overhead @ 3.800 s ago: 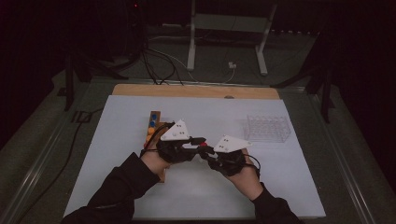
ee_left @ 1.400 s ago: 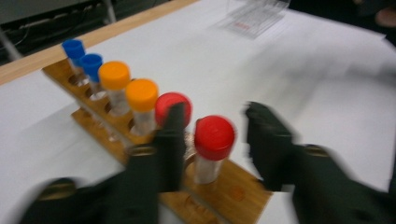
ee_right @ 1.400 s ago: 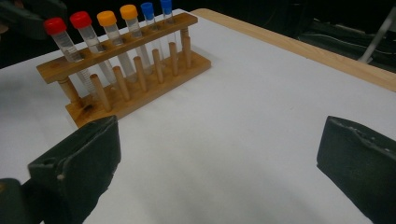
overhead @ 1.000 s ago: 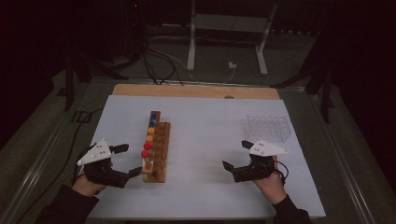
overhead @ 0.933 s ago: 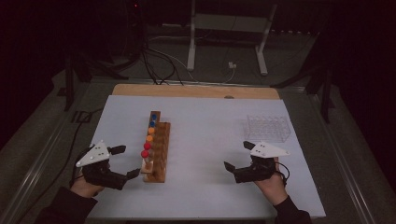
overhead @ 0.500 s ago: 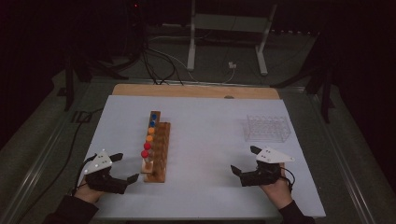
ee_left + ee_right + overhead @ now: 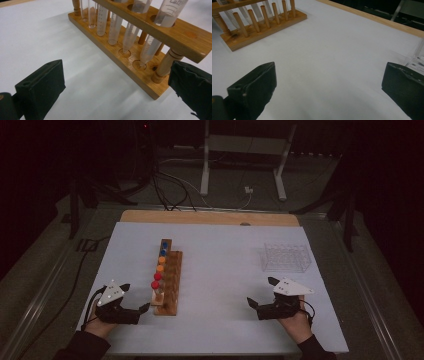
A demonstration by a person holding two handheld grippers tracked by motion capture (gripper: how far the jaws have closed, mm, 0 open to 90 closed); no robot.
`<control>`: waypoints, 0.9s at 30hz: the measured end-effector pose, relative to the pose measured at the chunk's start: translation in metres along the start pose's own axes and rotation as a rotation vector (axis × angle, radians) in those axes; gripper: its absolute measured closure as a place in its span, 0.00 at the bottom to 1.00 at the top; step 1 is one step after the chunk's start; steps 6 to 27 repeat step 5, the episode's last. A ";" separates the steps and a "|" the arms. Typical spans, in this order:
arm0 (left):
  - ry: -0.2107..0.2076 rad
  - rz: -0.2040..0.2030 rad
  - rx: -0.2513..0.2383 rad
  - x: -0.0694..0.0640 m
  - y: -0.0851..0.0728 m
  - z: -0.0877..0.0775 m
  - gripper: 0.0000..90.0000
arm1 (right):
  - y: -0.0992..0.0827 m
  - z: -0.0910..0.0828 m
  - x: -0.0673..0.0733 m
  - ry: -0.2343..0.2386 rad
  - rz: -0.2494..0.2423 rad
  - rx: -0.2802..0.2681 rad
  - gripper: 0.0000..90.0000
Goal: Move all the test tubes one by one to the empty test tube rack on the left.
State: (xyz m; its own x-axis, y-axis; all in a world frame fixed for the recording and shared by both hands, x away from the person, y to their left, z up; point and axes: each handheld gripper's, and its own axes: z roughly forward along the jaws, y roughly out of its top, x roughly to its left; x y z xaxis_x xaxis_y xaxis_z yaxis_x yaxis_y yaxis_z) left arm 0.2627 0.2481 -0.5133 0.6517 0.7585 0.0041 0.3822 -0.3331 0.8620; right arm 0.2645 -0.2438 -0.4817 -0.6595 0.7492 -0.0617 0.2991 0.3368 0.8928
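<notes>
Starting from the left gripper point(image 7: 134, 298), its jaws are seen spread wide with nothing held between them, and the wooden rack point(image 7: 169, 282) is found just beside it, toward the table's middle. The rack's long axis is laid away from the person, so its near end is the part presented; in the left gripper view the nearest tube point(image 7: 160, 32) is seen standing by the end post. The right gripper point(image 7: 260, 292), likewise wide open and empty, is held well apart from the rack, nearer the clear plastic rack point(image 7: 285, 257). The left hand is judged better placed.
</notes>
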 end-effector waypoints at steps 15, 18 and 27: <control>-0.010 0.004 0.006 -0.001 0.000 0.001 0.02 | -0.001 0.001 -0.001 -0.003 -0.002 0.007 0.00; -0.010 0.004 0.006 -0.001 0.000 0.001 0.02 | -0.001 0.001 -0.001 -0.003 -0.002 0.007 0.00; -0.010 0.004 0.006 -0.001 0.000 0.001 0.02 | -0.001 0.001 -0.001 -0.003 -0.002 0.007 0.00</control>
